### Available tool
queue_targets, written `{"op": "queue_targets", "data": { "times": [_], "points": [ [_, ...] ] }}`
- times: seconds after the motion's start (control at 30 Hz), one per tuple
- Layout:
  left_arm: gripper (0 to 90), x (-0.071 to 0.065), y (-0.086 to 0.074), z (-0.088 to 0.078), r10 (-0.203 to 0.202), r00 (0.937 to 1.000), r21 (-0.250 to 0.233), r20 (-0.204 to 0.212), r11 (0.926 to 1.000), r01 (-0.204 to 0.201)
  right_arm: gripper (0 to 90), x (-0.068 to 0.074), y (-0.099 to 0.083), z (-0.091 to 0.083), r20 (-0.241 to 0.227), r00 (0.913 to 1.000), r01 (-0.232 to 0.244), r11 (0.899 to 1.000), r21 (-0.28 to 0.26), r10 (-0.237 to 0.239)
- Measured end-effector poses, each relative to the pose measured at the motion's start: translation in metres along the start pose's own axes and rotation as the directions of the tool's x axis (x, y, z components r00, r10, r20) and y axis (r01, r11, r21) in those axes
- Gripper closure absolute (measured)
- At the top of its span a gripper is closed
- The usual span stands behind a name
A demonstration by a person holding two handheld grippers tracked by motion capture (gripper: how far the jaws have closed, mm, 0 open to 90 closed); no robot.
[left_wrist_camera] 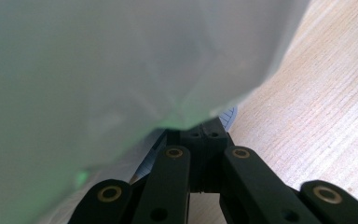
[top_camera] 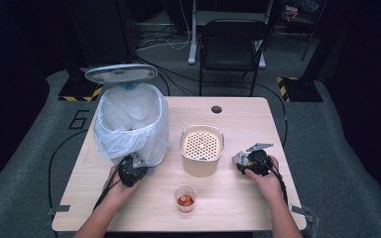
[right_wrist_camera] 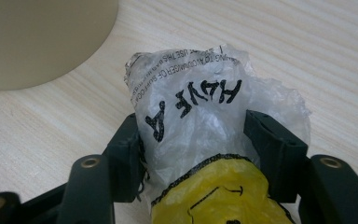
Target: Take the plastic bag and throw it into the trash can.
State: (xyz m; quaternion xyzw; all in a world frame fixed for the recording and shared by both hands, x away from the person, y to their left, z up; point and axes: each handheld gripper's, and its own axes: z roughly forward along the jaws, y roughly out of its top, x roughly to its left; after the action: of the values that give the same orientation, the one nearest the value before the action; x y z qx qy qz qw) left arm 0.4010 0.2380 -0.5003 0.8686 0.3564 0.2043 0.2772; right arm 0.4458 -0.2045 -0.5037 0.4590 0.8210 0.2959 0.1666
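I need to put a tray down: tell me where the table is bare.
Bare: the far right corner of the table behind the beige pot, and the near left edge. Crowded: the bin on the left, the cup near the front, the crumpled bag in the right jaws.

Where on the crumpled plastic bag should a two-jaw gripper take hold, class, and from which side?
Grip the crumpled plastic bag across its bunched middle, coming from the table's right side, as the right gripper does with one jaw at each flank. The wad is soft and lies loose on the table, so squeezing its bulk probably holds better than pinching an edge.
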Motion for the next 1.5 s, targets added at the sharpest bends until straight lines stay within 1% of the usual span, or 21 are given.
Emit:
{"op": "queue_targets", "data": {
  "times": [0.13, 0.4, 0.6, 0.63, 0.73, 0.83, 0.87, 0.9, 0.93, 0.97, 1.0, 1.1, 1.13, 1.17, 1.27, 1.3, 1.33, 1.37, 1.4, 1.47, 1.5],
  "points": [
    [90.0, 0.0, 0.0, 0.0, 0.003, 1.0, 0.004, 0.004, 1.0, -0.003, 46.6, 0.0, 0.0, 0.001, 0.003, 0.9999, 0.012, 1.0, 0.017, -0.012],
    [90.0, 0.0, 0.0, 0.0, 0.005, 1.0, -0.001, -0.003, 1.0, -0.005, 54.8, -0.004, -0.002, 0.003, -0.018, 0.9998, -0.009, 1.0, 0.026, 0.009],
    [90.0, 0.0, 0.0, 0.0, -0.005, 1.0, -0.002, -0.001, 1.0, 0.005, 62.9, -0.004, -0.003, 0.002, -0.02, 0.9997, -0.013, 1.0, 0.017, 0.014],
    [90.0, 0.0, -0.001, 0.0, -0.005, 1.0, -0.004, -0.001, 1.0, 0.005, 64.6, -0.005, -0.004, 0.002, -0.018, 0.9998, -0.011, 1.0, 0.0, 0.011],
    [90.0, 0.0, -0.001, 0.0, 0.001, 1.0, -0.007, -0.001, 1.0, -0.001, 69.0, -0.005, -0.004, 0.001, -0.019, 0.9994, -0.029, 1.0, 0.011, 0.029],
    [90.0, 0.0, 0.0, 0.0, -0.003, 1.0, -0.001, -0.003, 1.0, 0.003, 71.9, -0.007, -0.003, -0.001, -0.031, 0.9986, -0.043, 0.999, 0.0, 0.043],
    [90.0, 0.0, -0.001, 0.0, -0.004, 1.0, -0.005, -0.003, 1.0, 0.004, 72.4, -0.006, -0.002, -0.003, -0.039, 0.9973, -0.062, 0.998, 0.003, 0.062],
    [90.0, -0.001, -0.001, 0.0, -0.007, 1.0, -0.004, -0.004, 1.0, 0.007, 72.6, -0.007, -0.001, -0.006, -0.048, 0.9976, -0.049, 0.999, 0.003, 0.049],
    [90.0, -0.001, -0.001, 0.0, -0.008, 1.0, -0.004, -0.004, 1.0, 0.008, 72.7, -0.005, 0.0, -0.008, -0.053, 0.9967, -0.062, 0.998, 0.001, 0.062],
    [90.0, 0.0, -0.001, 0.0, -0.008, 1.0, -0.004, -0.003, 1.0, 0.008, 72.8, -0.005, 0.001, -0.01, -0.054, 0.9967, -0.062, 0.998, -0.008, 0.062],
    [90.0, 0.0, 0.0, 0.0, 0.003, 1.0, 0.0, -0.001, 1.0, -0.003, 72.8, -0.004, 0.003, -0.014, -0.064, 0.9962, -0.059, 0.998, 0.003, 0.059],
    [90.0, 0.001, 0.0, 0.0, 0.0, 1.0, -0.003, 0.006, 1.0, 0.0, 72.9, -0.002, 0.007, -0.026, -0.08, 0.9957, -0.047, 0.999, -0.001, 0.047],
    [90.0, 0.001, 0.0, 0.0, 0.0, 1.0, 0.0, 0.003, 1.0, 0.0, 72.9, -0.002, 0.009, -0.03, -0.085, 0.9958, -0.035, 0.999, -0.014, 0.034],
    [90.0, 0.001, 0.0, -0.001, 0.0, 1.0, 0.003, 0.007, 1.0, 0.0, 72.9, 0.0, 0.013, -0.036, -0.098, 0.994, -0.05, 0.999, -0.014, 0.048],
    [90.0, 0.001, 0.0, 0.0, 0.0, 1.0, 0.001, 0.002, 1.0, 0.0, 72.9, 0.002, 0.022, -0.052, -0.12, 0.9925, -0.027, 0.999, -0.018, 0.025],
    [90.0, 0.001, 0.0, 0.0, 0.001, 1.0, -0.001, 0.005, 1.0, -0.001, 72.8, 0.002, 0.025, -0.058, -0.139, 0.9901, -0.026, 0.999, -0.023, 0.022],
    [90.0, 0.001, 0.0, 0.0, 0.0, 1.0, -0.001, 0.006, 1.0, 0.0, 72.8, 0.002, 0.028, -0.062, -0.142, 0.9898, -0.014, 1.0, -0.025, 0.01],
    [90.0, 0.001, 0.0, 0.0, 0.0, 1.0, -0.001, 0.008, 1.0, 0.0, 72.8, 0.004, 0.032, -0.069, -0.151, 0.9883, -0.022, 0.999, -0.024, 0.019],
    [90.0, 0.001, 0.0, 0.0, 0.0, 1.0, -0.001, 0.005, 1.0, 0.0, 72.9, 0.003, 0.035, -0.074, -0.159, 0.9873, -0.01, 0.999, -0.031, 0.005],
    [90.0, 0.001, 0.0, 0.0, -0.001, 0.9999, -0.001, 0.01, 1.0, 0.001, 72.8, 0.004, 0.04, -0.083, -0.163, 0.9866, -0.011, 0.999, -0.036, 0.005],
    [90.0, 0.002, 0.0, -0.001, -0.001, 0.9999, 0.002, 0.014, 1.0, 0.001, 72.8, 0.004, 0.042, -0.087, -0.165, 0.9863, 0.002, 0.999, -0.037, -0.008]
  ]
}}
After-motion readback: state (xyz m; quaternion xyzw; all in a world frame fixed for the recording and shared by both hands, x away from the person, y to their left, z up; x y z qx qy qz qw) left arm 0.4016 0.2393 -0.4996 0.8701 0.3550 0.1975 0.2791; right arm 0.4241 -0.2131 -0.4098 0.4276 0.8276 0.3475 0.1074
